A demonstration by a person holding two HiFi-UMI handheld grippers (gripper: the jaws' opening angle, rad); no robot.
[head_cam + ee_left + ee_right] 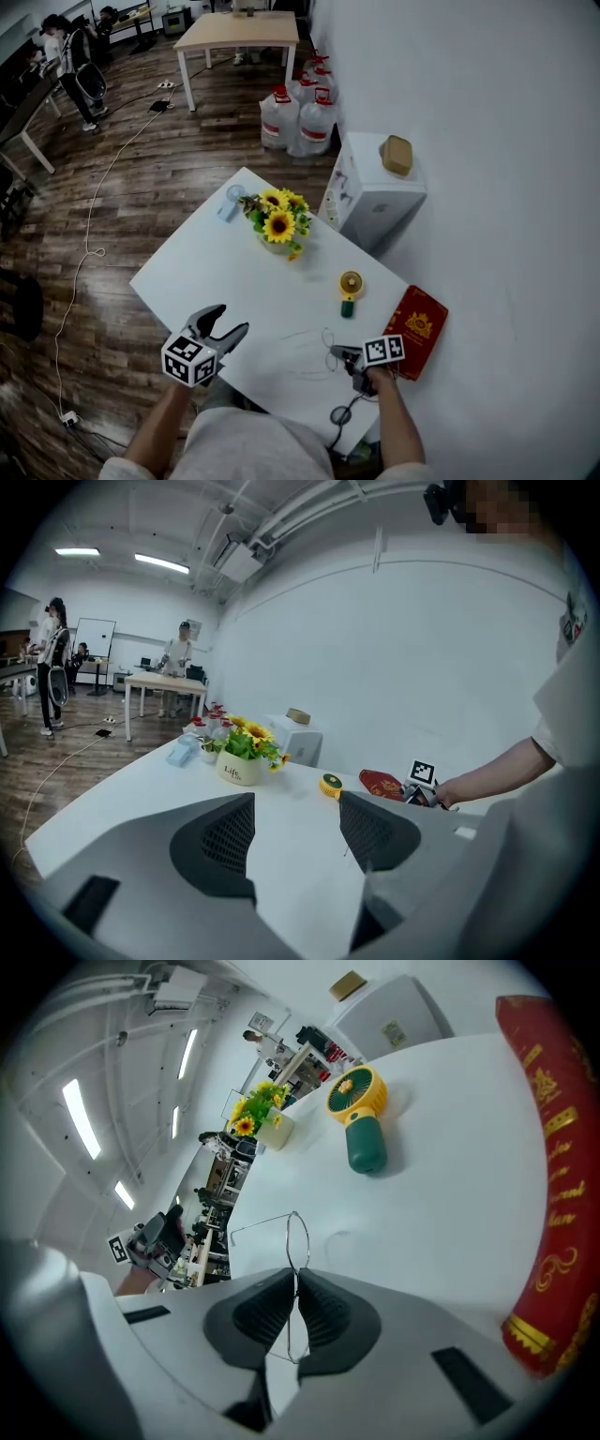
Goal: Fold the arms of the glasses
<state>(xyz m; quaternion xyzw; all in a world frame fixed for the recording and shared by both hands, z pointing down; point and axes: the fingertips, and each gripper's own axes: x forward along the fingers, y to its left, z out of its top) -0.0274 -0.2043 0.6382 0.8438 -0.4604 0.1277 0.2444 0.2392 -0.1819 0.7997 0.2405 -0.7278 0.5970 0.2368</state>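
Thin wire-rimmed glasses (324, 338) lie on the white table (216, 272) near its front right edge. In the right gripper view one round rim (298, 1239) stands up just past the jaws, and an arm wire stretches out to the left. My right gripper (296, 1283) is shut on the wire frame, which runs down between its pads. In the head view that gripper (337, 353) sits at the right end of the glasses. My left gripper (232, 320) hovers over the table's front left part, well apart from the glasses, open with nothing between its fingers (295, 822).
A pot of sunflowers (278, 225) stands at the table's far side, with a pale blue object (231, 202) beside it. A yellow and green hand fan (350, 292) and a red book (418, 329) lie to the right. A white cabinet (375, 192) stands beyond the table.
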